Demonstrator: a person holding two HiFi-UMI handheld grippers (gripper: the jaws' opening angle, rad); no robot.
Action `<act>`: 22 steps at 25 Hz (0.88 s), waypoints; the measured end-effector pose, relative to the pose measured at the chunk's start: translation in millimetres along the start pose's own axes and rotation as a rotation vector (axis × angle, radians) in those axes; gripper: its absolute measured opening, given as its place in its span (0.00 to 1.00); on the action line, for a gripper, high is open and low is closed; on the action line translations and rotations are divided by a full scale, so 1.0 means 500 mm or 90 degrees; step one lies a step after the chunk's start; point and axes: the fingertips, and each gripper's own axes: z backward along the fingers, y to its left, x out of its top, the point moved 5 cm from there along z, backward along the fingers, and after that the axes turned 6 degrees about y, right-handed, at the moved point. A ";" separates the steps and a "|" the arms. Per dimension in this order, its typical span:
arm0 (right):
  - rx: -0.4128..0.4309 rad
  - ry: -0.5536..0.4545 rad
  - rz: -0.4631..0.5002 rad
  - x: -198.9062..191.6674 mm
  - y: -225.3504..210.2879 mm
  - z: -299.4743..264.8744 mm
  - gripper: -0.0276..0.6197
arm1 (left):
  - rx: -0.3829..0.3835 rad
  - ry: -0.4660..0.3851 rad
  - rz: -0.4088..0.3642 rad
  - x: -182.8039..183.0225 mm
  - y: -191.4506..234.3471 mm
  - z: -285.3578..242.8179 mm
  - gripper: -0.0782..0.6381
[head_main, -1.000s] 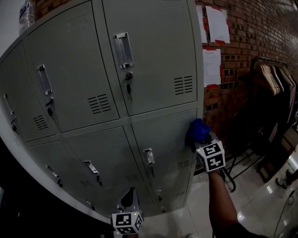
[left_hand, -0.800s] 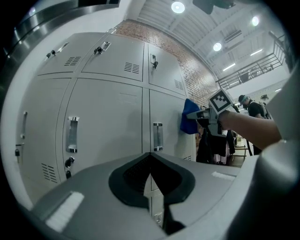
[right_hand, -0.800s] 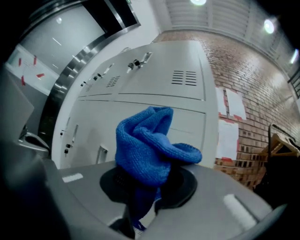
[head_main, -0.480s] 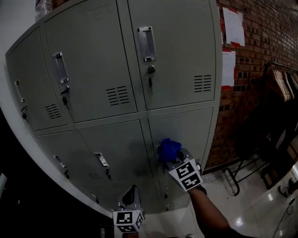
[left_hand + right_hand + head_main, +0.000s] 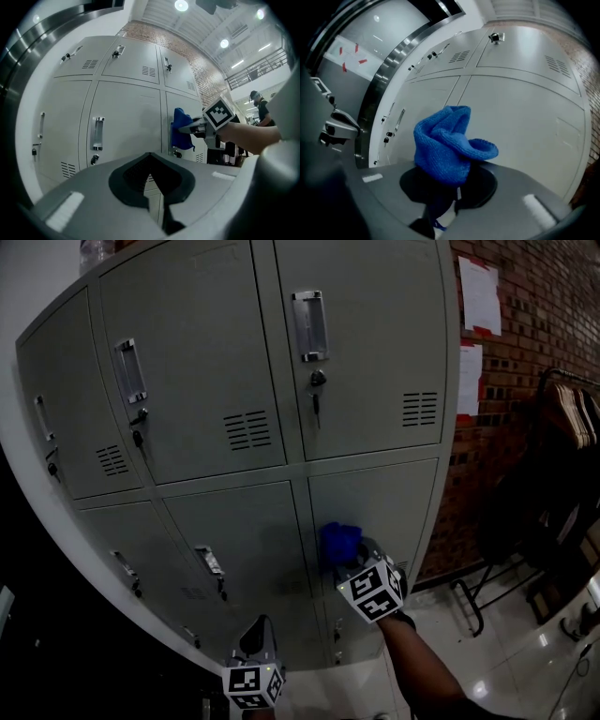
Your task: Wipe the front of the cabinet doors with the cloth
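Smooth grey metal cabinet doors (image 5: pixel 380 498) touch bunched cloth (image 5: pixel 339 542) (blue, knitted).

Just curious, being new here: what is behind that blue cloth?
The grey lower-right cabinet door stands behind the blue cloth, which the right gripper holds. The patch of door directly behind the cloth is covered.

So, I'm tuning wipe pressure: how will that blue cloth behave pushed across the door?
Probably floppy: the cloth bunches in folds above the right gripper. Likely light, since one pinch holds it. Its knit texture may drag on the cabinet door.
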 end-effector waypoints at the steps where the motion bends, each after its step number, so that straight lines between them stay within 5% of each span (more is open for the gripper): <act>1: -0.003 -0.001 -0.005 -0.004 -0.006 0.005 0.17 | -0.003 -0.001 -0.001 0.001 -0.003 -0.002 0.13; 22: -0.182 0.101 -0.084 -0.198 -0.245 0.132 0.18 | -0.055 0.021 -0.034 -0.011 -0.090 -0.054 0.13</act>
